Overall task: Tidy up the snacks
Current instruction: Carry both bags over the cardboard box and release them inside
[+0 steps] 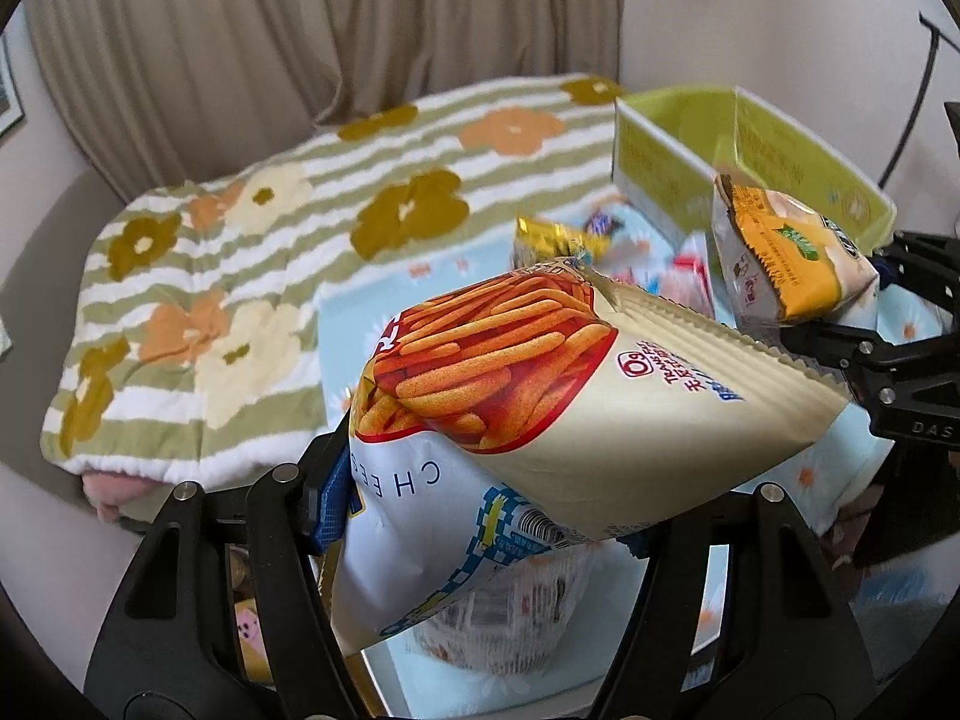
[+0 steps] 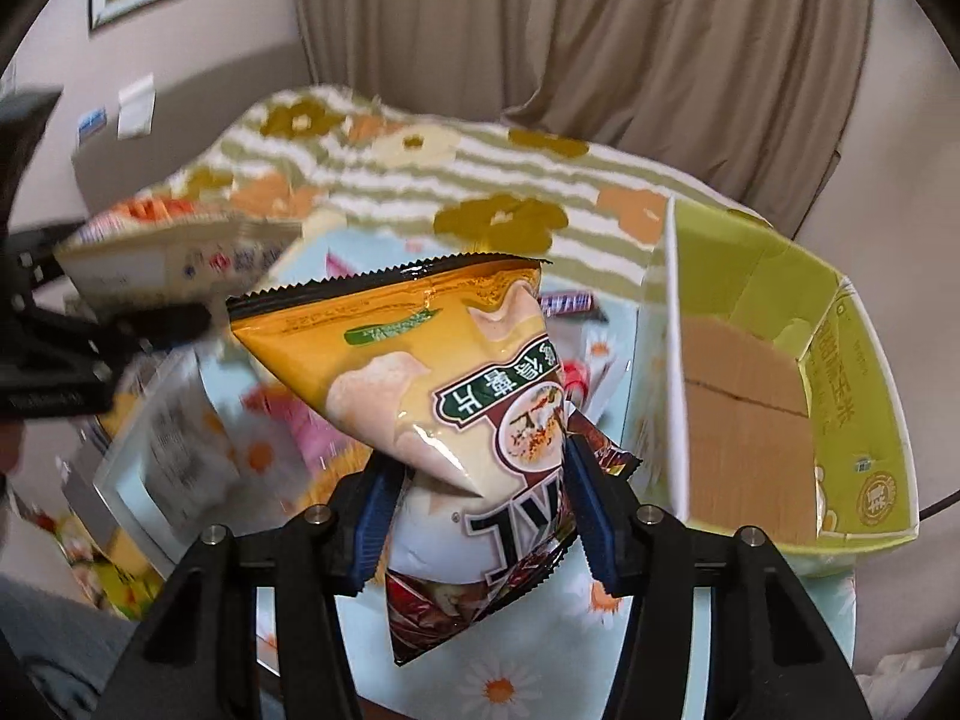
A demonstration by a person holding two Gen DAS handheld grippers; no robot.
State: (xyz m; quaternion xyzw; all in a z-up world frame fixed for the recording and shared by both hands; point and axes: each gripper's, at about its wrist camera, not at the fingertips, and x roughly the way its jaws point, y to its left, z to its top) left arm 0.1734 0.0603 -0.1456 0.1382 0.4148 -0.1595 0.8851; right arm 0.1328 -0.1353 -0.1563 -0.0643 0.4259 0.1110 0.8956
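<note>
Two bags are lifted, none yet boxed: the green carton [image 2: 780, 396] shows only a bare cardboard floor, and several snacks [image 1: 600, 246] remain loose on the bed. My left hand-held gripper [image 1: 480, 516] is clamped on the cheese-stick bag [image 1: 540, 384]. My right hand-held gripper [image 2: 480, 516] pinches the yellow chip bag [image 2: 432, 372], held near the carton.

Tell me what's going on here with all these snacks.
Someone is sorting snacks with a claw in each hand. The left claw is shut on a cheese stick bag, lifted off the table. The right claw is shut on a yellow chip bag, held beside the open green cardboard box. More packets lie on the daisy-print tablecloth.
</note>
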